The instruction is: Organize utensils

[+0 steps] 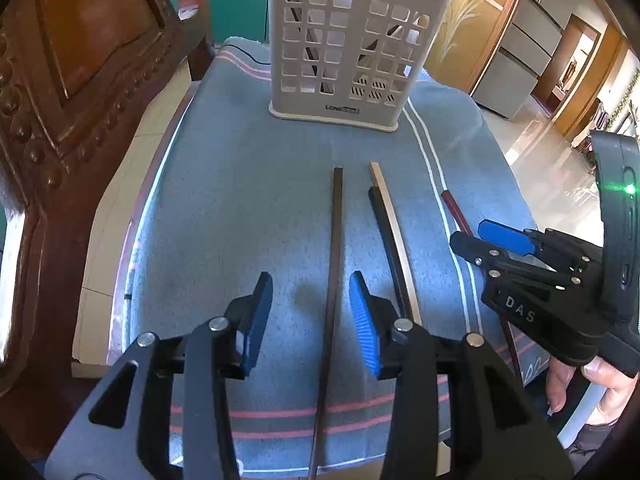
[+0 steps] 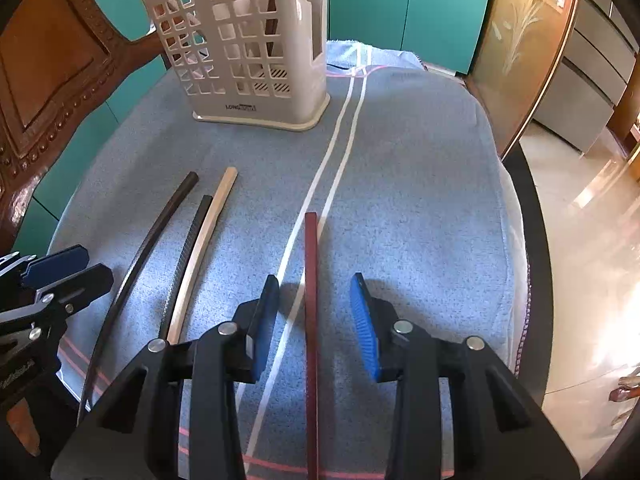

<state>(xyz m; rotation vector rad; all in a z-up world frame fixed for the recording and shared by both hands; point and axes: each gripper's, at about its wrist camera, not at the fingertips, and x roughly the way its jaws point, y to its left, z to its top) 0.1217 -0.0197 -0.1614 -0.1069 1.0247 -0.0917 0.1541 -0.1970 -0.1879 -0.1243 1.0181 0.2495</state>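
Chopsticks lie lengthwise on the blue towel (image 2: pixel 420 184), pointing toward the utensil basket (image 1: pixel 344 48). Dark chopstick (image 1: pixel 334 264) runs between the wide-open left gripper (image 1: pixel 312 312) fingers; red chopstick (image 2: pixel 311 280) likewise within the wide-open right gripper (image 2: pixel 316 320).

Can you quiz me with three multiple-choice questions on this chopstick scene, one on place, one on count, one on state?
1. Where does the white utensil holder stand?
A. at the towel's far end
B. on the floor
C. between the grippers

2. How many chopsticks lie on the blue towel?
A. two
B. four
C. six

3. What state is the right gripper in?
A. shut on the holder
B. open over the red chopstick
C. out of view

Answers:
1 A, it stands beyond the chopsticks' far tips.
2 B: two dark, one pale, one red.
3 B, its fingers sit apart either side of the red chopstick.
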